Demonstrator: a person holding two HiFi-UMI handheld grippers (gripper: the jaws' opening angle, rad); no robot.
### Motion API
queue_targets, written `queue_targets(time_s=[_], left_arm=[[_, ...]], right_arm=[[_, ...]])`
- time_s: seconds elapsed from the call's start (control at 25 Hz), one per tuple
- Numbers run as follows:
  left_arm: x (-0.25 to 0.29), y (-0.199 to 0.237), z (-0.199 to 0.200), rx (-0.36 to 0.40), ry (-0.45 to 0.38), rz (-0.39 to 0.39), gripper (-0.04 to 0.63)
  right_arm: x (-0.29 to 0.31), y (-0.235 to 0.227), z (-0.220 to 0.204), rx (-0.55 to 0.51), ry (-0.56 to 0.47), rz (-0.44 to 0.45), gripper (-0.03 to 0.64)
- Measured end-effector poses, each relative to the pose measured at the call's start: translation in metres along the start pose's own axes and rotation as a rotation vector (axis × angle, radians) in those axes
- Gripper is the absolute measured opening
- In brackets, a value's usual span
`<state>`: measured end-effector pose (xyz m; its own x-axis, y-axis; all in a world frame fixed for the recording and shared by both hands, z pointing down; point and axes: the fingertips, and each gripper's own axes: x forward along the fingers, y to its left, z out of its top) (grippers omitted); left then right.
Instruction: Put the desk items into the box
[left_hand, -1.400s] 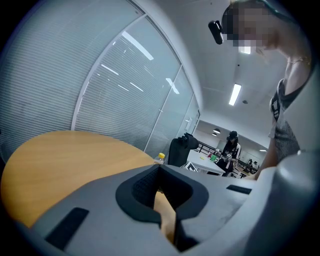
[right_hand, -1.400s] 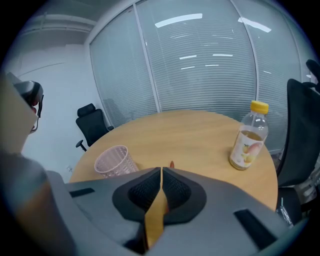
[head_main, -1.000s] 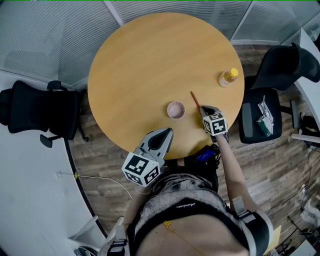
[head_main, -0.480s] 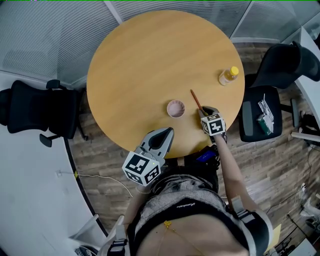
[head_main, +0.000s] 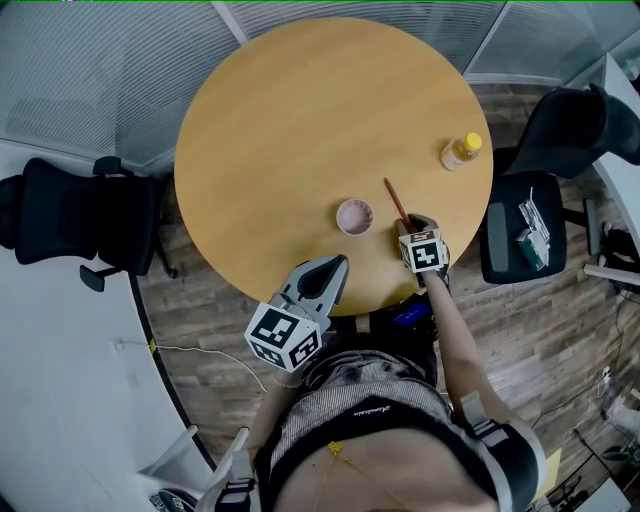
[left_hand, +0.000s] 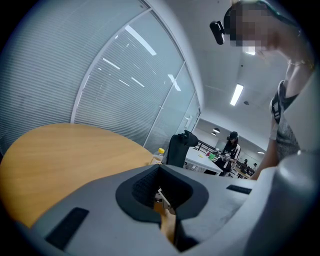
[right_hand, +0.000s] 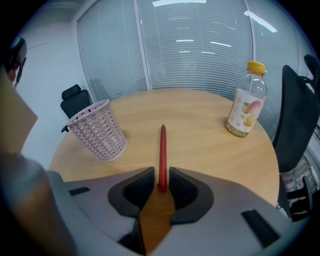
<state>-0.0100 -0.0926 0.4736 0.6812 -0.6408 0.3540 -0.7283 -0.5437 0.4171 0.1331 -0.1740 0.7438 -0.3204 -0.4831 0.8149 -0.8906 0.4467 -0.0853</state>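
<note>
A red pen (head_main: 394, 199) lies on the round wooden table (head_main: 300, 120), just right of a small pink woven basket (head_main: 352, 216). My right gripper (head_main: 412, 222) is at the pen's near end. In the right gripper view its jaws (right_hand: 161, 182) stand open a little wider than the pen (right_hand: 163, 150), one on each side of its tip, with thin gaps showing. The basket (right_hand: 96, 131) stands upright to the left there. My left gripper (head_main: 328, 268) hovers at the table's near edge, shut with nothing held (left_hand: 161, 192).
A bottle with a yellow cap (head_main: 459, 152) (right_hand: 245, 107) stands near the table's right edge. A black chair (head_main: 80, 215) is at the left. Another chair (head_main: 520, 235) at the right carries small items, with a dark chair back (head_main: 575, 125) behind it.
The right gripper has edged slightly forward onto the pen's near end. The pen, basket, bottle and left gripper have stayed put.
</note>
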Motion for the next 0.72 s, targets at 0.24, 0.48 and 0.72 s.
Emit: queue_targets(time_s=[0.24, 0.48, 0.72], left_arm=[[0.0043, -0.0021, 0.0007, 0.006, -0.003, -0.013, -0.003], [0.0050, -0.0018, 0.0022, 0.008, -0.001, -0.020, -0.003], [0.0046, 0.0009, 0.0028, 0.010, 0.000, -0.023, -0.003]], right_arm=[[0.0024, -0.0049, -0.0041, -0.003, -0.008, -0.018, 0.073], [0.0034, -0.0044, -0.0033, -0.030, -0.001, -0.004, 0.058], [0.0011, -0.0050, -0.0025, -0.039, 0.016, 0.011, 0.058]])
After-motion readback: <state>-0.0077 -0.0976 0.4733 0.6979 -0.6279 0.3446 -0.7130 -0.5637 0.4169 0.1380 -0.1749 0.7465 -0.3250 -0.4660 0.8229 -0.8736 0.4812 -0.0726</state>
